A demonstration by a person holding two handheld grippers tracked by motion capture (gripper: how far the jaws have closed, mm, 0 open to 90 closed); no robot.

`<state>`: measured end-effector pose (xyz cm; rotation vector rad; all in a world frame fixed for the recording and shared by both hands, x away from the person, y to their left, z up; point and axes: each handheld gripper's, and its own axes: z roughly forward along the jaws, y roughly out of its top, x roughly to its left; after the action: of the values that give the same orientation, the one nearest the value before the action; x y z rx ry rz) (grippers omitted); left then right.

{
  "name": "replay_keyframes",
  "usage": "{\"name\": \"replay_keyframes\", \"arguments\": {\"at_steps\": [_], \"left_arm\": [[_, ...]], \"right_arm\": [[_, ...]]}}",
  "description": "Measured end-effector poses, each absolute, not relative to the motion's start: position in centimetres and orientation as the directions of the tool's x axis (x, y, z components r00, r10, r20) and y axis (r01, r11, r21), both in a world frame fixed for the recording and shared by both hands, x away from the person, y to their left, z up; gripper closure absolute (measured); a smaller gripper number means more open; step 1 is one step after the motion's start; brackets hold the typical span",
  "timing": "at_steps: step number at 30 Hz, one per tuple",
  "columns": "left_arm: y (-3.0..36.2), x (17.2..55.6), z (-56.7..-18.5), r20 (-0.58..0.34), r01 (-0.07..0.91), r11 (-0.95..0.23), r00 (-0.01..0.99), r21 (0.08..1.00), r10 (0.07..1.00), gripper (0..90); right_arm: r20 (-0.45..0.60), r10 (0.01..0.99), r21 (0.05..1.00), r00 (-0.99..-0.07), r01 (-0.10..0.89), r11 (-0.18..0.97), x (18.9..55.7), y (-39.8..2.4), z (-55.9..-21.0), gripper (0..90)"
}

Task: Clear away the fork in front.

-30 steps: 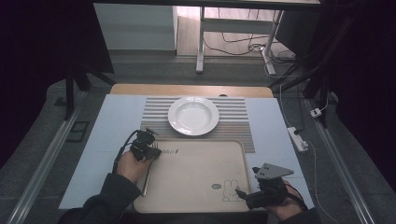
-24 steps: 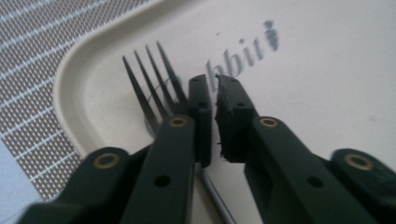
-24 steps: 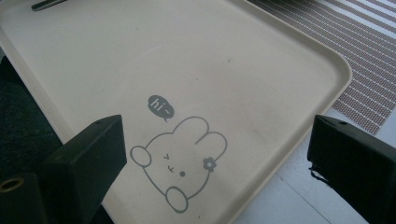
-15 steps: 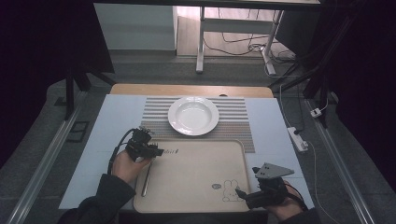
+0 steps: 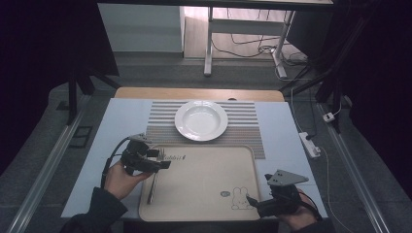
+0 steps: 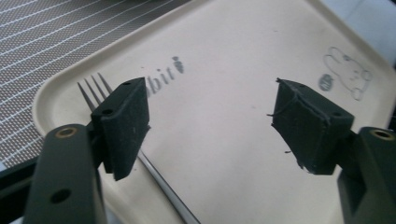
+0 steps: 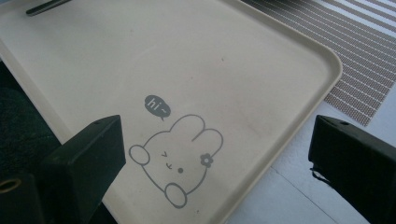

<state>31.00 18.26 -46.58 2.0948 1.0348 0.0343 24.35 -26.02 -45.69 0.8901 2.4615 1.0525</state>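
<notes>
High view first: beige tray [image 5: 204,187] sitting lower centre of the frame, white plate [image 5: 201,120] just above it on a striped mat [image 5: 243,127]. Left gripper [image 5: 163,159] at the tray's left edge, hovering right over a fork [image 5: 152,187] lying along that edge, handle pointing to the bottom of the frame. Right gripper [image 5: 250,200] parked low right by the tray's bottom-right corner, near the little bunny print [image 5: 239,197]. Over to the left gripper view: jaws spread wide, nothing between them, fork [image 6: 154,170] running from upper left to bottom centre, tines peeking out past the left jaw. Thin, flat, shiny metal, lying flush on the tray [image 6: 224,121], so probably a pain to pinch. Biggest risk, by my guess: fork off to the left-hand jaw instead of centred in the gap, so closing here likely just nudges it or skates it across the smooth tray. Could also trap it against the raised rim. Right gripper view last: jaws wide apart as well, holding nothing, bunny print [image 7: 175,161] with its "hi~" bubble dead centre between them, tray rim [image 7: 299,126] curving past on the right, mat [image 7: 369,60] in the upper right corner. Dark sliver at upper left looks like the fork handle, can't say for sure.
</notes>
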Motion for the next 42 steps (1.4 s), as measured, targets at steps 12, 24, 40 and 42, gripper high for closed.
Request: {"name": "replay_keyframes", "arguments": {"at_steps": [12, 24, 40, 42], "left_arm": [[20.6, 26.9, -45.8, -0.308, 0.633, -0.316, 0.677, 0.706, 0.668, 17.3], [23.2, 22.7, -46.0, -0.299, 0.628, -0.277, 0.652, 0.727, 0.697, 7.6], [27.2, 18.3, -47.2, -0.250, 0.628, -0.216, 0.568, 0.748, 0.784, 0.0], [27.5, 18.1, -47.2, -0.250, 0.640, -0.221, 0.560, 0.736, 0.790, 0.4]], "right_arm": [[-0.045, 0.678, 0.730, -0.733, 0.439, 0.524, 23.9, -26.5, -45.7, 2.9], [-0.044, 0.720, 0.738, -0.693, 0.463, 0.491, 22.9, -27.7, -45.4, 1.9], [-0.024, 0.760, 0.739, -0.650, 0.500, 0.451, 21.8, -29.2, -45.4, 0.9], [-0.019, 0.763, 0.737, -0.646, 0.507, 0.448, 21.7, -29.3, -45.4, 0.9]]}}
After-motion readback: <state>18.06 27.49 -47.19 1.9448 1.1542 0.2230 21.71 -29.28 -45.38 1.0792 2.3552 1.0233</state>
